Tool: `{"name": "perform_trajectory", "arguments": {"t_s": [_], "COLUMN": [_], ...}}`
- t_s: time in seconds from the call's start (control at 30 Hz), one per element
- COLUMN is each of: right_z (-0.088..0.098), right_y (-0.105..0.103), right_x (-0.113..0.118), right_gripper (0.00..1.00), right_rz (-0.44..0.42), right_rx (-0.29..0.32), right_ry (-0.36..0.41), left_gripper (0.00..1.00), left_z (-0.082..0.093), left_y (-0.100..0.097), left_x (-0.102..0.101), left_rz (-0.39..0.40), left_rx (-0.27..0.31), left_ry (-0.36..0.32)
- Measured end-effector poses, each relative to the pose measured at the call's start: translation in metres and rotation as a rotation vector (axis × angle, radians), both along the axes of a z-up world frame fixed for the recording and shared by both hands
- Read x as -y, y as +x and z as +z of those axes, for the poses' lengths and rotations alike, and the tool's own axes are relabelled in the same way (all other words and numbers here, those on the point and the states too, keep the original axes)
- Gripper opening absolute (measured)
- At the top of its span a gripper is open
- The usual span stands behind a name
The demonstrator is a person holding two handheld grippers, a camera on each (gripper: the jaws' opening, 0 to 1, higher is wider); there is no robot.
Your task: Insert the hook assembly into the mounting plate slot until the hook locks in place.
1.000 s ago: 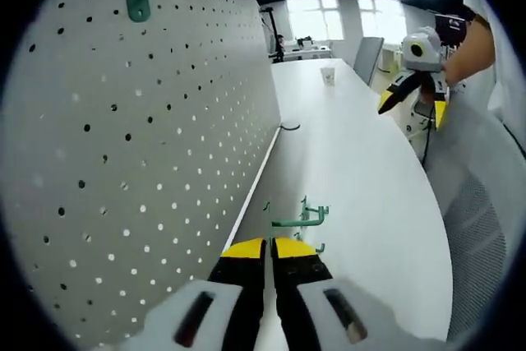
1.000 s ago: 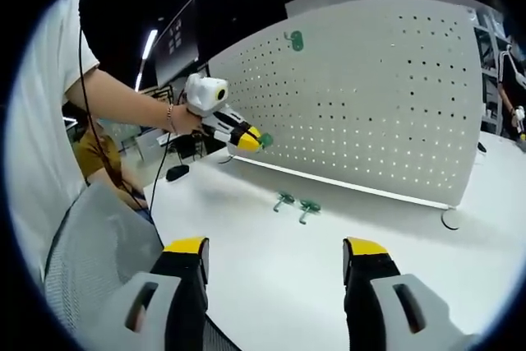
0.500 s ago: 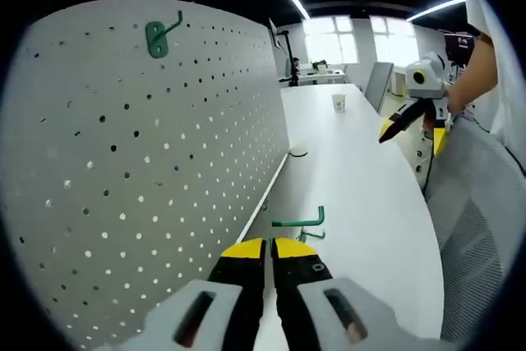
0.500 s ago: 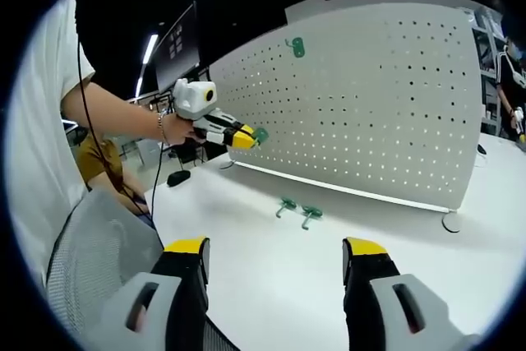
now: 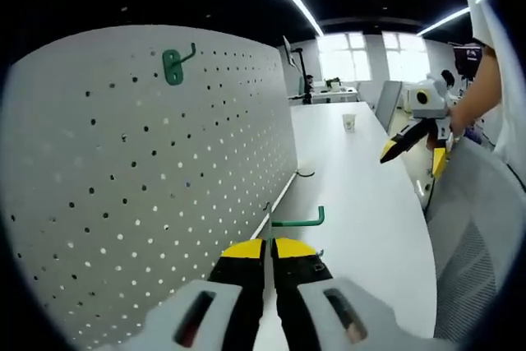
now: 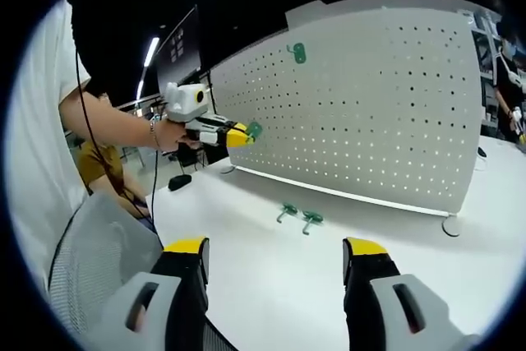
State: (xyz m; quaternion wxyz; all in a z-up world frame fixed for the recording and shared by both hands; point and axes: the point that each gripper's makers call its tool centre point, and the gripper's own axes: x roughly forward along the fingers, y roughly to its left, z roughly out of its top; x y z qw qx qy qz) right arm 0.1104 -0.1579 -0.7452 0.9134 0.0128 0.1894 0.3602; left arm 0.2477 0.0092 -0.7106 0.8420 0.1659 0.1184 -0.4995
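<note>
Looking along the left hand-held gripper (image 5: pixel 269 246), its yellow-tipped jaws are pressing together on the base of a green hook (image 5: pixel 297 220). The hook's long rod is running crosswise to the jaws, pointing away from the pegboard (image 5: pixel 148 178), with its tip turning upward at the far end. The pegboard is standing upright along the white desk (image 5: pixel 362 195), close beside the held hook. A second green hook (image 5: pixel 175 65) is sitting high on the board, its arm angling up and outward. Farther down the desk a small paper cup (image 5: pixel 349 122) is standing, and the right hand-held gripper (image 5: pixel 413 140) is hanging above the desk edge with its jaws spread.

Turning to the right gripper view, the right hand-held gripper (image 6: pixel 275 256) is showing its two jaws wide apart, gripping nothing. Across the desk (image 6: pixel 246 269), the left hand-held gripper (image 6: pixel 238 134) is carrying the green hook (image 6: pixel 254 129) in the air, just in front of the pegboard (image 6: pixel 370 113); whether it is touching the board cannot be told. The mounted hook (image 6: pixel 297 52) is sitting near the board's top. Two spare green hooks (image 6: pixel 299 216) are lying on the desk near the board's foot.
</note>
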Motion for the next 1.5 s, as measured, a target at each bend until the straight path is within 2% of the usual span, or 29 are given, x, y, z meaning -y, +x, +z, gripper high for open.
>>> {"name": "perform_trajectory", "arguments": {"t_s": [0.6, 1.33, 1.4, 1.5], "right_z": [0.015, 0.019, 0.019, 0.018], "right_y": [0.003, -0.001, -0.001, -0.003], "right_x": [-0.004, -0.016, -0.017, -0.018], "right_gripper": [0.64, 0.64, 0.64, 0.64], "right_rz": [0.012, 0.036, 0.035, 0.036], "right_rx": [0.028, 0.025, 0.023, 0.016], "right_ry": [0.014, 0.04, 0.043, 0.047], "left_gripper": [0.03, 0.03, 0.03, 0.03], "left_z": [0.031, 0.047, 0.049, 0.046], "left_y": [-0.019, -0.049, -0.051, -0.054], "left_x": [0.002, -0.009, -0.01, -0.01], "left_rz": [0.086, 0.189, 0.194, 0.197], "left_rx": [0.04, 0.076, 0.073, 0.083], "left_ry": [-0.138, -0.218, -0.243, -0.238]}}
